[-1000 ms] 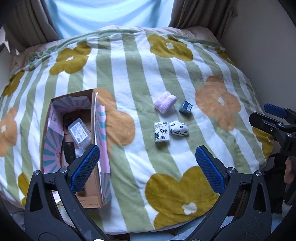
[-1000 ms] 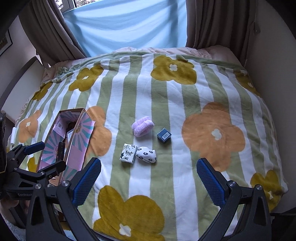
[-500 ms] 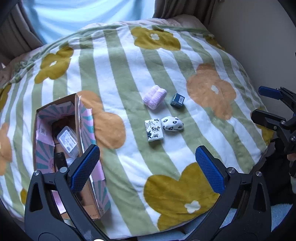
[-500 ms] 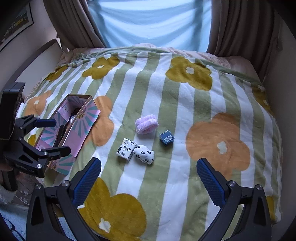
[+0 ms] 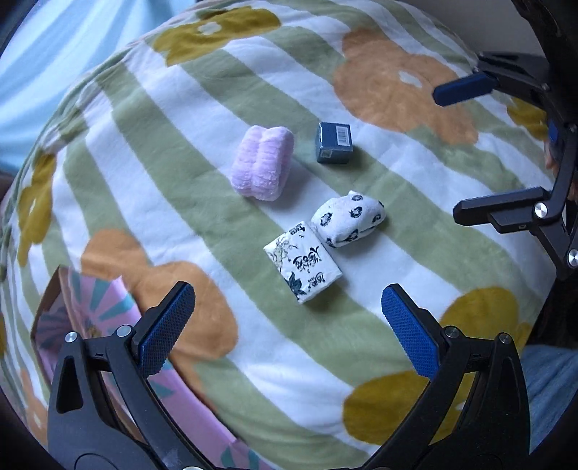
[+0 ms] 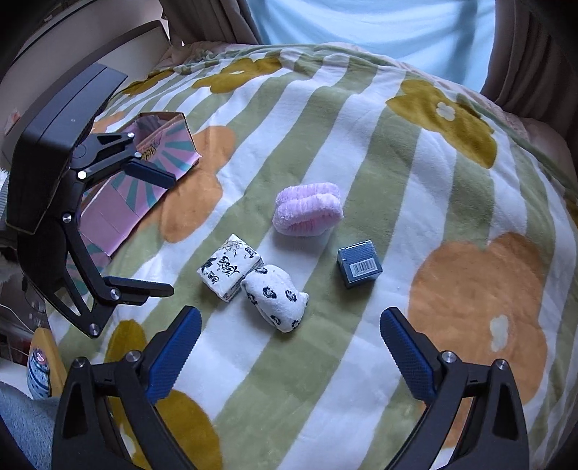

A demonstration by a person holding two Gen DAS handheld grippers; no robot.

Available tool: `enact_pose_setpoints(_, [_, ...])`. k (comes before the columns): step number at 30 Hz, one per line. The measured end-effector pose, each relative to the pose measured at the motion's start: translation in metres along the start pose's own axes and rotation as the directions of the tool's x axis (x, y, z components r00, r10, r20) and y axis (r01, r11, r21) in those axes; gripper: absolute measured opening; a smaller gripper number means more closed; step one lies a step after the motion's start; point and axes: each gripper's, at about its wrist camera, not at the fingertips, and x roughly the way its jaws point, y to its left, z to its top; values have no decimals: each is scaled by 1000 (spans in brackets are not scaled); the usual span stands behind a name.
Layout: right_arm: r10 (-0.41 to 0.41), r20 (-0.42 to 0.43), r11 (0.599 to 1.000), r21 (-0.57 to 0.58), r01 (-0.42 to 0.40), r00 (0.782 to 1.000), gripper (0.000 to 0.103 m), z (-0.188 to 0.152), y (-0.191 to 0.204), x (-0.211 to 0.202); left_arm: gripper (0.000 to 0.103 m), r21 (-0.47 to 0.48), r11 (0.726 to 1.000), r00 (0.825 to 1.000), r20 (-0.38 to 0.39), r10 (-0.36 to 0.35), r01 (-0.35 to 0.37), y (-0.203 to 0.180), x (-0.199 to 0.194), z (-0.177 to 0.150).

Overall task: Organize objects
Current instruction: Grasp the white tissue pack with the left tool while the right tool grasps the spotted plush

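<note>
Several small items lie together on the flowered blanket (image 5: 151, 202): a pink fluffy roll (image 5: 262, 162) (image 6: 307, 208), a small blue box (image 5: 334, 142) (image 6: 358, 264), a white spotted sock bundle (image 5: 347, 218) (image 6: 276, 297) and a white printed tissue pack (image 5: 302, 266) (image 6: 229, 266). My left gripper (image 5: 287, 327) (image 6: 153, 231) is open and empty, just short of the tissue pack. My right gripper (image 6: 289, 349) (image 5: 458, 150) is open and empty, just short of the sock bundle.
A pink and teal patterned cardboard box (image 5: 83, 318) (image 6: 151, 162) stands open on the blanket to the left of the items. Curtains (image 6: 534, 54) and a pale blue cloth (image 6: 361, 25) hang behind the bed. A wall (image 5: 451, 21) lies to the right.
Both grippers have moved forward and down toward the cluster of items, which now looks much larger. Both stay open. The items have not moved.
</note>
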Motion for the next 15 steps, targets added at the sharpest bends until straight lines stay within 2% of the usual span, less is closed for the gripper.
enact_pose_setpoints(7, [76,-43,993,-85,-80,996,89,-4,-5,50,101,181,982,997,-65,-33,44,-14,72,5])
enact_pose_setpoints(15, [126,-67,979,-150,-135,990,77,-1,-3,78,101,268,959,993,-97,-65,89,-16,103,8])
